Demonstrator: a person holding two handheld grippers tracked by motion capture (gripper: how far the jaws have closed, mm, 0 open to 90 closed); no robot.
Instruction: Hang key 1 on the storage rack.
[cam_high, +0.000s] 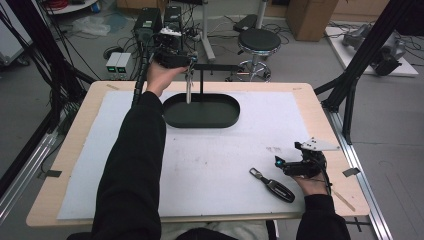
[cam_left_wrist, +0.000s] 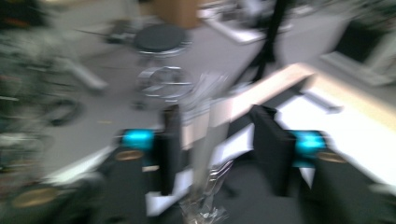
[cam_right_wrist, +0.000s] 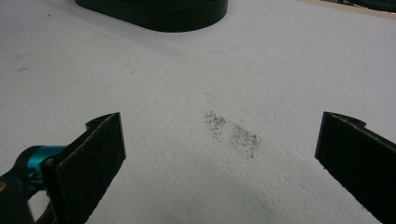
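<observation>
In the high view the left tool is in the upper middle of the frame, raised above the far end of the black tray; a silver strip hangs down from it toward the tray, its lower end over the left part of the tray; if it touches the tray floor I cannot tell. In the left gripper view, which is blurred, the strip stands upright between the two jaws, which are a little apart; if they press on it I cannot tell. The right tool is at the lower right of the high view, low over the white mat on the surface; its jaws are wide apart and hold nothing. A dark key fob lies on the mat just left of this tool, not touching it; a grey smudge on the mat is between the jaws in the right gripper view.
</observation>
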